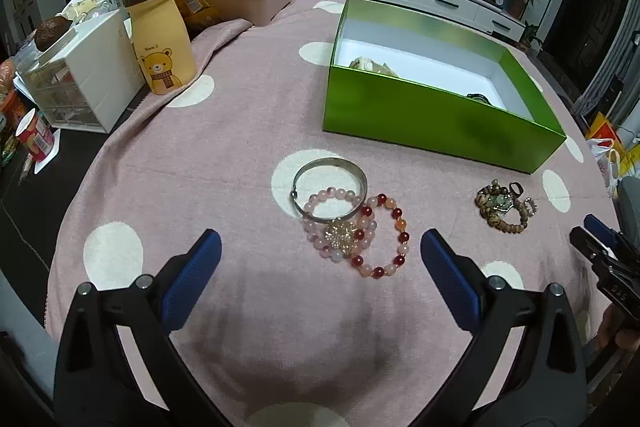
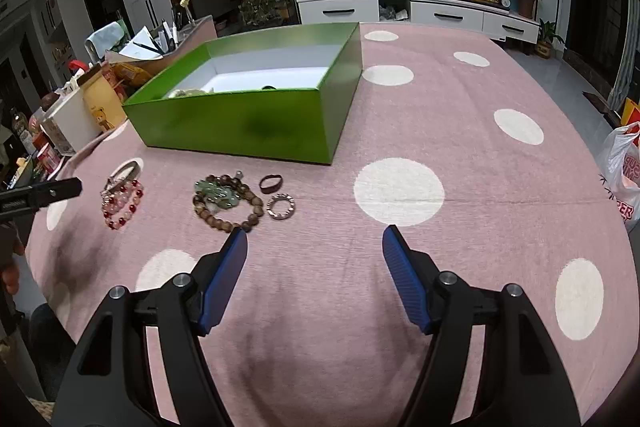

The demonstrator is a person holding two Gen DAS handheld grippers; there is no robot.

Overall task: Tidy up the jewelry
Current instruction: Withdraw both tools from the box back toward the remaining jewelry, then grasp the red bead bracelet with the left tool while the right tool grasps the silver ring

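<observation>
**A:** Your left tongs (image 1: 320,247) stand wide apart with nothing between the pads, hanging just short of the silver bangle (image 1: 329,187) and the two beaded bracelets lying against it. Your right tongs (image 2: 315,247) are also well open and empty, over bare pink cloth.

**B:** And where is everything, taking the green box (image 2: 240,125) as the marker?

**A:** All the loose pieces lie on the tabletop (image 2: 440,107) in front of the box's near wall. Before its left end sits the bangle, with the pale pink bracelet (image 1: 320,223) overlapping it and the red-and-pink bracelet (image 1: 390,239) touching that one. Before the middle of the wall lie the brown wooden-bead bracelet (image 2: 228,213) with a green jade piece (image 2: 218,194) on it, then a dark ring (image 2: 271,183) and a sparkly ring (image 2: 281,206) just beside. A few pieces already lie inside the box, though you cannot make them out well.

**B:** So which step is this?

**A:** I judge you're between pickups: some jewelry stowed, two clusters left. Next, bring one pair of tongs down around a single piece. The wooden-bead bracelet lies nearest your right pair. Close on one strand only, since the overlapping pieces could drag along, then lift clear over the box wall.
</observation>
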